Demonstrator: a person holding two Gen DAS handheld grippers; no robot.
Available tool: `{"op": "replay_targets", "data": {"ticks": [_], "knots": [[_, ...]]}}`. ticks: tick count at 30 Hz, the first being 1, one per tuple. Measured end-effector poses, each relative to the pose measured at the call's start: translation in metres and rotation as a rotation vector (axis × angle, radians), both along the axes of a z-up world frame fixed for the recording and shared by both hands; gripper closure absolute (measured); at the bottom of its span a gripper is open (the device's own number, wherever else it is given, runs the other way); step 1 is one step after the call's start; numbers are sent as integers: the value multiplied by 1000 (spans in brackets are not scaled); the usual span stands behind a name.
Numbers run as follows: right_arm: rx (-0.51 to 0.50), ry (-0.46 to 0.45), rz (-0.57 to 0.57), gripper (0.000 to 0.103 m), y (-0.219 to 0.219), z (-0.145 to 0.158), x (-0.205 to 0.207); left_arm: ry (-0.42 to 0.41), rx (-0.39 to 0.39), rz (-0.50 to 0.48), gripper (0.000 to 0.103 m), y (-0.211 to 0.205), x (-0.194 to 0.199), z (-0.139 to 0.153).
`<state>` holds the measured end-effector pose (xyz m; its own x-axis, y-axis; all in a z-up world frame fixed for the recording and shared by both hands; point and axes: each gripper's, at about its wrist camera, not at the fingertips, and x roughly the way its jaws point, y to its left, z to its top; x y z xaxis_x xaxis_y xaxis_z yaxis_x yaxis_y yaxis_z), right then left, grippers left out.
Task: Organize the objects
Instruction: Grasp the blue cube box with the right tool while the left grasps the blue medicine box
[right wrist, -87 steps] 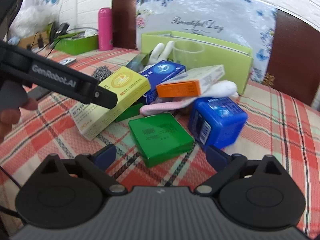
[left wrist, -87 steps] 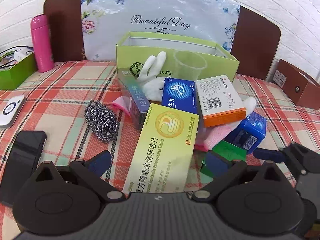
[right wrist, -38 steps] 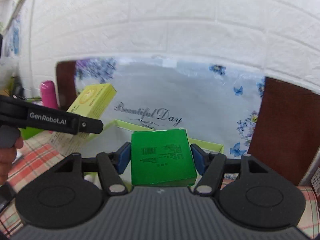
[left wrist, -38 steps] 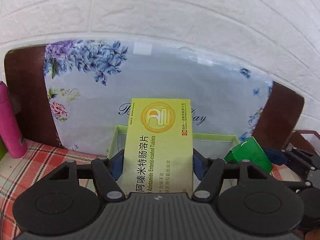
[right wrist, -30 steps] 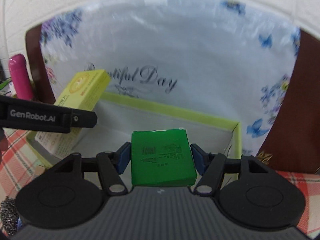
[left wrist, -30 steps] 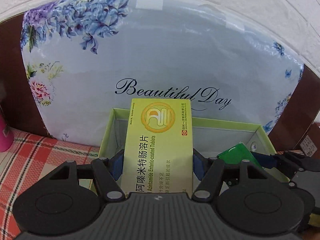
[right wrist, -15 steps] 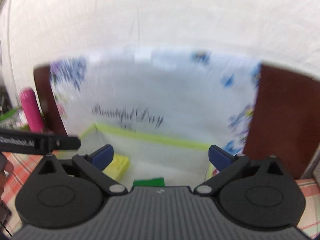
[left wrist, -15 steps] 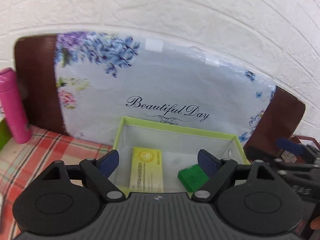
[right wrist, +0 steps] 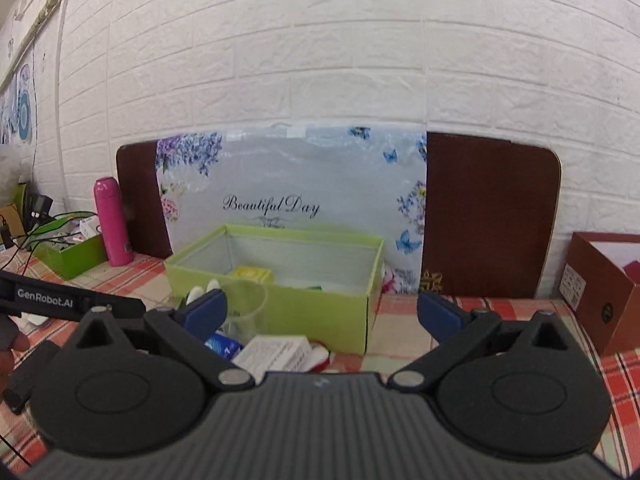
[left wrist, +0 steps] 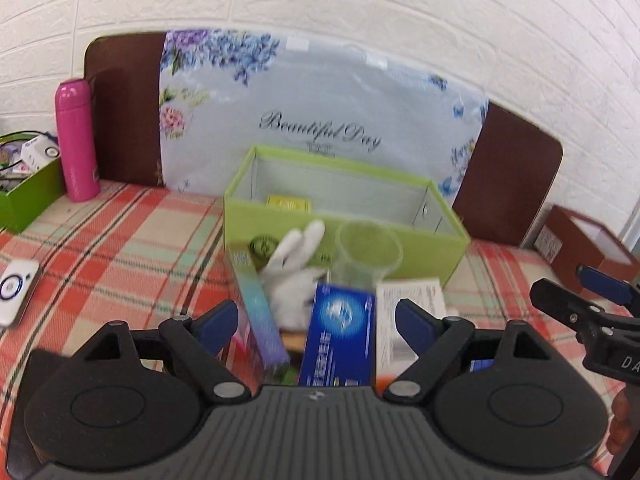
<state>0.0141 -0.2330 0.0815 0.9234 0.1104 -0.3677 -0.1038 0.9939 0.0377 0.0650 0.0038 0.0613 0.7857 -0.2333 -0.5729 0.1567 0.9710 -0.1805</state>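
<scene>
A light green open box point(left wrist: 400, 254) point(right wrist: 280, 312) stands on the plaid table, with the yellow medicine box point(left wrist: 289, 203) point(right wrist: 253, 273) lying inside it. A sliver of the green box point(right wrist: 314, 288) shows inside too. My left gripper point(left wrist: 316, 322) is open and empty, drawn back above a pile in front of the box: a blue medicine box point(left wrist: 340, 340), a white glove point(left wrist: 294, 268), a clear plastic cup point(left wrist: 368, 250), a teal carton point(left wrist: 256, 312) and a white-and-orange box point(left wrist: 412, 312). My right gripper point(right wrist: 320, 314) is open and empty, further back on the right.
A pink flask point(left wrist: 76, 140) and a green tray point(left wrist: 28, 196) of cables stand at the left, a white device point(left wrist: 16, 292) lies near the left edge. A brown box point(left wrist: 588, 252) sits at the right. A floral bag point(left wrist: 320, 120) leans on the white brick wall behind.
Both grippers let go of their boxes into the light green box, opened wide and pulled back from it. The pile in front of the box has come back into view.
</scene>
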Motion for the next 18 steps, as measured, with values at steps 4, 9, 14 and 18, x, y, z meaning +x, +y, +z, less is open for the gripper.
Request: {"op": "replay_targets", "data": {"ticks": [4, 9, 14, 18], "knots": [[-21, 61, -4, 0, 0, -28, -19, 22, 35, -28, 14, -5, -13, -22], [-21, 93, 78, 0, -2, -57, -35, 38, 37, -61, 16, -7, -21, -39], [-106, 113, 139, 0, 2, -81, -34, 33, 19, -94, 21, -13, -20, -42], [-182, 99, 200, 0, 6, -94, -18, 26, 32, -125, 24, -20, -11, -44]]}}
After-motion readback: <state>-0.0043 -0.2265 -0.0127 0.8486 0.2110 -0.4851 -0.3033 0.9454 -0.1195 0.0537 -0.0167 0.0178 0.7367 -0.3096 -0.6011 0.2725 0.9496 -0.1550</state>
